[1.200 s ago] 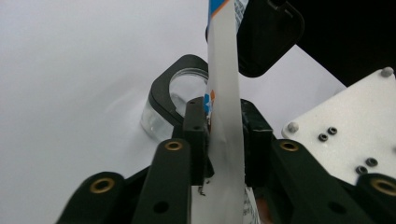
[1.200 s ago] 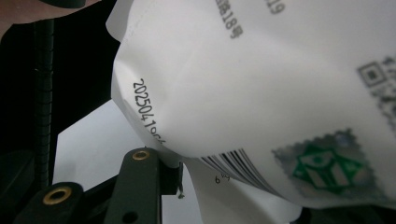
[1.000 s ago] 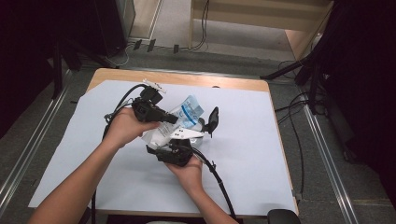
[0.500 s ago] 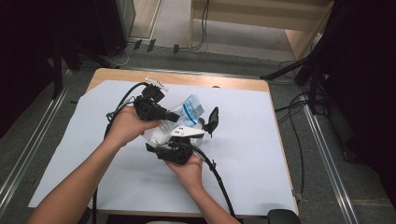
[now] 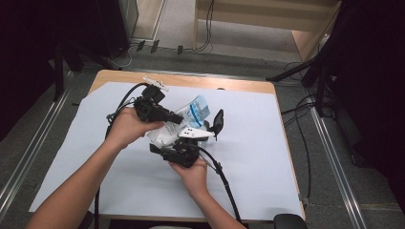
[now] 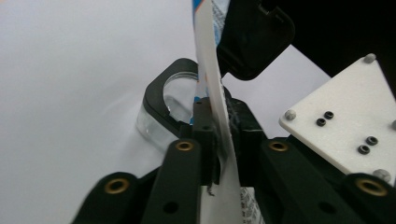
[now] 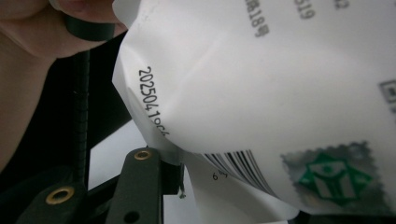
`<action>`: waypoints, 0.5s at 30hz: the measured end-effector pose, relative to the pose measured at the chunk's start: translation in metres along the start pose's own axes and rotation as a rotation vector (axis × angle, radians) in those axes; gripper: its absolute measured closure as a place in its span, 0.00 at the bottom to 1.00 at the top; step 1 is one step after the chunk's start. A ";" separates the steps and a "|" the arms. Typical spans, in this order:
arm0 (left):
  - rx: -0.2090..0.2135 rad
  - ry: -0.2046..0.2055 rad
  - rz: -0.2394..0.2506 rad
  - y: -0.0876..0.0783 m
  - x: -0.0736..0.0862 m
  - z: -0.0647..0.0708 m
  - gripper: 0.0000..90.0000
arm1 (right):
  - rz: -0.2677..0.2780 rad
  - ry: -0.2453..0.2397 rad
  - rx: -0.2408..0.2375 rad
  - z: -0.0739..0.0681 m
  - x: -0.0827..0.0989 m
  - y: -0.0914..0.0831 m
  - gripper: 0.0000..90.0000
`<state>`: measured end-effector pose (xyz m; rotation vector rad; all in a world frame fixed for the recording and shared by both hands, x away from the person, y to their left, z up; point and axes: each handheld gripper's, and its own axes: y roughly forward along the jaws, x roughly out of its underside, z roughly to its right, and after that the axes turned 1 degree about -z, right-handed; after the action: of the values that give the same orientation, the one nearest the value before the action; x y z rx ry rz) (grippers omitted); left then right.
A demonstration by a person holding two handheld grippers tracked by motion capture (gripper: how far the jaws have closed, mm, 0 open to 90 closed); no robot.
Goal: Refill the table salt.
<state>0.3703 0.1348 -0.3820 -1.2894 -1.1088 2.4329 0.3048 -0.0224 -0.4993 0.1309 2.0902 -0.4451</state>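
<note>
- Packet (image 5: 191, 117), a white plastic pouch with blue print, is being held up off the white-covered worktop (image 5: 267, 157) near its middle, between the two hand-held grippers; its blue-printed end is pointing to the far right, its white end lying toward the near side
- Left hand-held gripper (image 5: 177, 117) is coming in from the left and pinching the packet; in the left gripper view its jaws are pressed together on a thin edge of the film (image 6: 219, 140), with almost no gap showing
- Right hand-held gripper (image 5: 210, 129) is sitting just on the near side of the packet, its body gripped in the right hand (image 5: 191, 167); one jaw is standing up to the right of the pouch; in the right gripper view the crumpled white back of the packet (image 7: 261, 93), with date print and barcode, is lying over the jaws, and I cannot tell whether the pads are pressing on it
- Step in hand, as I judge it: both grippers are working at one pouch, probably getting a second grip in order to pull it open or stretch it
- Next move is calling for the right jaws to be closing firmly on the film opposite the left pinch; the left grip needs holding tight, since thin slick film could be slipping out
</note>
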 end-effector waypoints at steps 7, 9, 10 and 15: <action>-0.033 -0.007 -0.029 0.004 -0.001 0.004 1.00 | -0.059 -0.066 0.036 -0.003 0.000 0.003 0.62; -0.038 -0.009 -0.037 0.005 -0.001 0.005 1.00 | -0.089 -0.095 0.059 -0.005 0.000 0.005 0.62; -0.036 -0.010 -0.038 0.006 -0.001 0.005 1.00 | -0.094 -0.106 0.072 -0.006 0.000 0.006 0.63; -0.036 -0.009 -0.029 0.005 -0.001 0.003 0.99 | -0.082 -0.078 0.069 -0.005 -0.001 0.005 0.70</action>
<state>0.3692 0.1293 -0.3834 -1.2652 -1.1699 2.4109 0.3028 -0.0163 -0.4971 0.0676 2.0092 -0.5636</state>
